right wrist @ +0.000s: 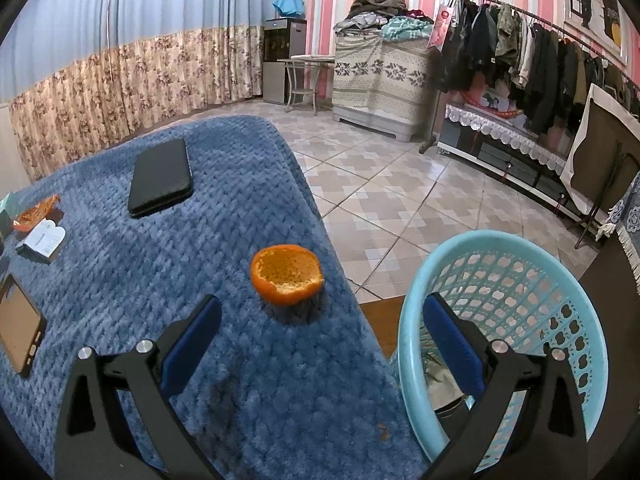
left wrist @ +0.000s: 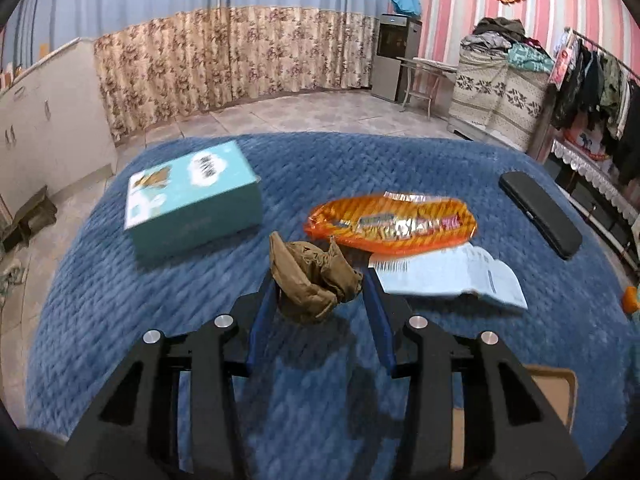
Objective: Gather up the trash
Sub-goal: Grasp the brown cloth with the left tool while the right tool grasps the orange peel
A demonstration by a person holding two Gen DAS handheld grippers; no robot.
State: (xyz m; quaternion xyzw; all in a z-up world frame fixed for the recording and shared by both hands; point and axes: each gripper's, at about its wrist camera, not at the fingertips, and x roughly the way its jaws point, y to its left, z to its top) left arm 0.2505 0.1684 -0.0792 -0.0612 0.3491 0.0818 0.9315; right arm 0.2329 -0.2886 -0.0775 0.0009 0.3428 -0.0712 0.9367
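A crumpled brown paper wad sits between the blue pads of my left gripper, above the blue blanket. The pads touch both of its sides. Behind it lie an orange snack wrapper and a white leaflet. My right gripper is open and empty. An orange peel cup lies on the blanket just ahead of it. A light blue plastic basket stands beside the table's right edge, around the right finger.
A teal box sits at the left. A black case lies at the right, also in the right wrist view. A brown phone-like item lies near the front. Tiled floor, clothes rack and cabinets surround the table.
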